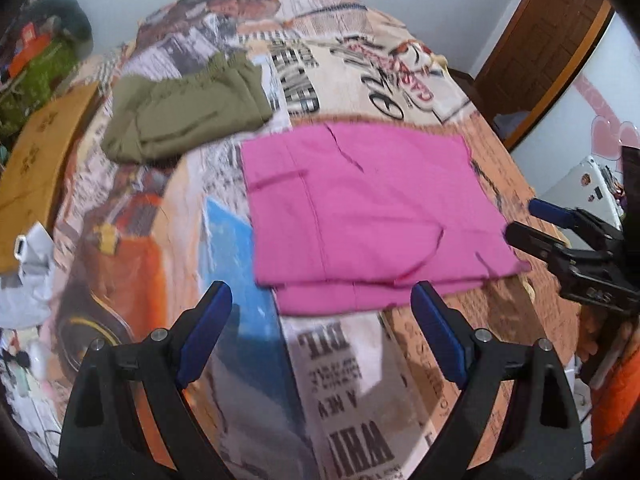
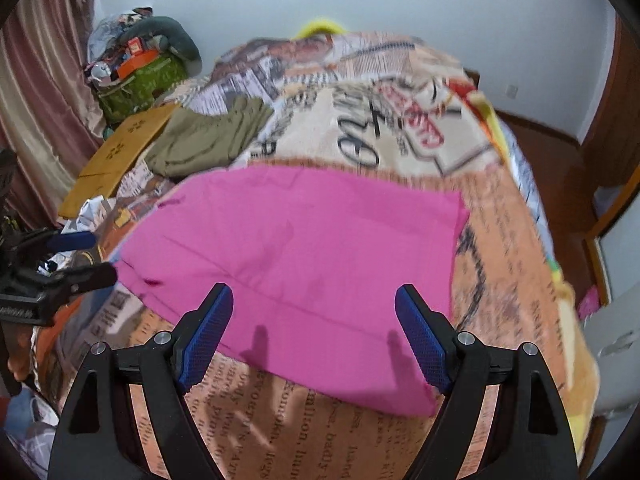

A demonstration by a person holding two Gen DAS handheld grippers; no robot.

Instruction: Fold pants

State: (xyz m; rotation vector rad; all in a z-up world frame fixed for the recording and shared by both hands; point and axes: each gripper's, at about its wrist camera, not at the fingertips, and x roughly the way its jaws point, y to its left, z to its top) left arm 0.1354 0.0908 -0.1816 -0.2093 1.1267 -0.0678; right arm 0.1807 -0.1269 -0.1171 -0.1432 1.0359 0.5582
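Pink pants (image 1: pixel 360 208) lay folded flat on the bed (image 1: pixel 360 380), soft, light, floppy; best pinched at near edge corners. Left gripper (image 1: pixel 320 308) and right gripper (image 2: pixel 314 312) fingers spread wide, empty.

white wall (image 2: pixel 440 8) | curtain (image 2: pixel 36 80) (pinkish, striped) | wooden door (image 1: pixel 552 40)

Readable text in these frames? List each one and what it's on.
"A NEW", "WHI…" and "…DIL", upside down: bed cover, near edge, left wrist view.
"CAS…", red, partly legible: same cover, far part.
Large black script, maybe "02": same cover; uncertain.
"million", "badly", "looking": small print on the cover's orange panel, right wrist view; remaining lines too blurred.
Dark marks on cardboard box: unreadable.
White lettering on right gripper body: too small.
Pink pants, olive pants: none.
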